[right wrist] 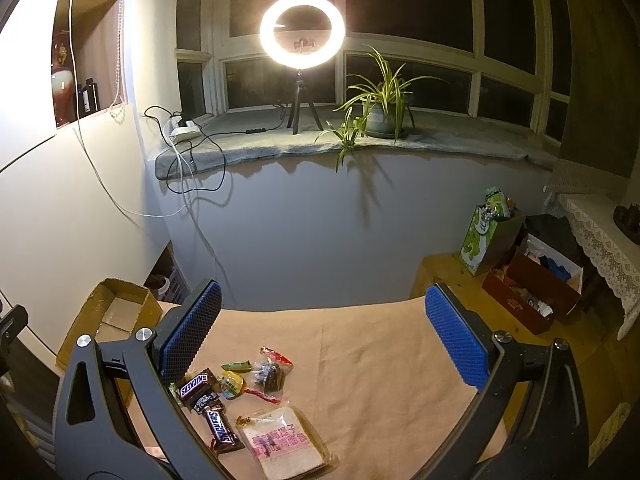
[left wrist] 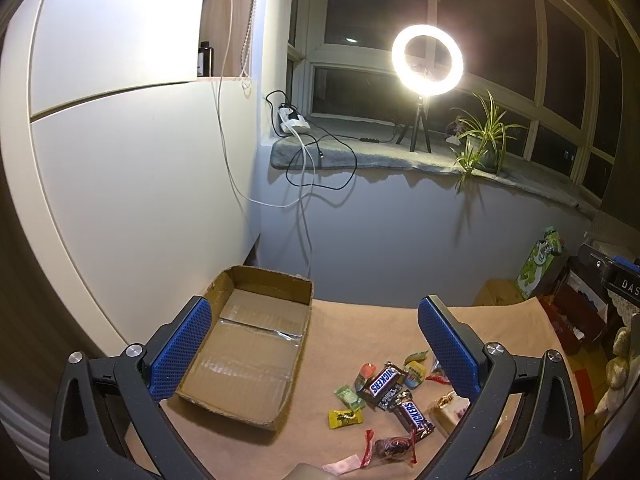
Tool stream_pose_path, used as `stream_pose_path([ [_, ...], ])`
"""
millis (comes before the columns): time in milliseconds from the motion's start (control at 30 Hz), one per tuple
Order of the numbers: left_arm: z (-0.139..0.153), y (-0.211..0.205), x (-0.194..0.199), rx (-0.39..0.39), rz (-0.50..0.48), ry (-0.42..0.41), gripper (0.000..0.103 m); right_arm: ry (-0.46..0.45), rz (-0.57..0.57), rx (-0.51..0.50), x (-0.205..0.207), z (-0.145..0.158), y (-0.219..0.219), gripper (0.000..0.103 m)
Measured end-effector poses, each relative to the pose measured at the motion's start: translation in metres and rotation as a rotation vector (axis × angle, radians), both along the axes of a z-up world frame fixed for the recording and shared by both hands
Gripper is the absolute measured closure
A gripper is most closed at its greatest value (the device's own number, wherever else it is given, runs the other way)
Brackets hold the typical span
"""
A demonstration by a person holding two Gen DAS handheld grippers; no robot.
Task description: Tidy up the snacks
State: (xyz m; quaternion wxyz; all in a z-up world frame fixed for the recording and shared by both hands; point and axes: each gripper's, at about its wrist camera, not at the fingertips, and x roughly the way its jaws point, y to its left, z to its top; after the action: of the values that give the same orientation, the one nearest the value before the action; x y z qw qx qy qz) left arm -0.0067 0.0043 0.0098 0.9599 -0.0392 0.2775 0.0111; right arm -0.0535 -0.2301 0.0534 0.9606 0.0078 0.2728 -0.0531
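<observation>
An empty cardboard box (left wrist: 244, 356) sits at the table's left; it also shows in the right wrist view (right wrist: 116, 312). A heap of snacks lies to its right: two Snickers bars (left wrist: 384, 384) (left wrist: 416, 416), a yellow candy (left wrist: 345, 418), a green packet (left wrist: 349, 396) and a dark wrapped sweet (left wrist: 394, 447). The right wrist view shows the Snickers bars (right wrist: 194, 386) (right wrist: 220, 428), a clear bag of dark sweets (right wrist: 270, 374) and a flat bread packet (right wrist: 286, 446). My left gripper (left wrist: 316, 352) is open above box and heap. My right gripper (right wrist: 324, 344) is open above the snacks.
The table has a tan cloth (right wrist: 360, 360). A wall and sill with ring light (right wrist: 302, 34), plant (right wrist: 380, 108) and hanging cables (left wrist: 304, 184) stand behind. A green bag (right wrist: 480, 236) and red boxes (right wrist: 528, 292) sit on the floor at right.
</observation>
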Motion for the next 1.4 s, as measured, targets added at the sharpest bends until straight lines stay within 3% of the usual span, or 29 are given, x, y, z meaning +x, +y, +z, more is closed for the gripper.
stream_pose_path([
  [1400,-0.002,-0.009,0.001,0.001,-0.014,0.002,0.001,0.009,-0.002,0.011,0.004,-0.01,0.001,0.0],
])
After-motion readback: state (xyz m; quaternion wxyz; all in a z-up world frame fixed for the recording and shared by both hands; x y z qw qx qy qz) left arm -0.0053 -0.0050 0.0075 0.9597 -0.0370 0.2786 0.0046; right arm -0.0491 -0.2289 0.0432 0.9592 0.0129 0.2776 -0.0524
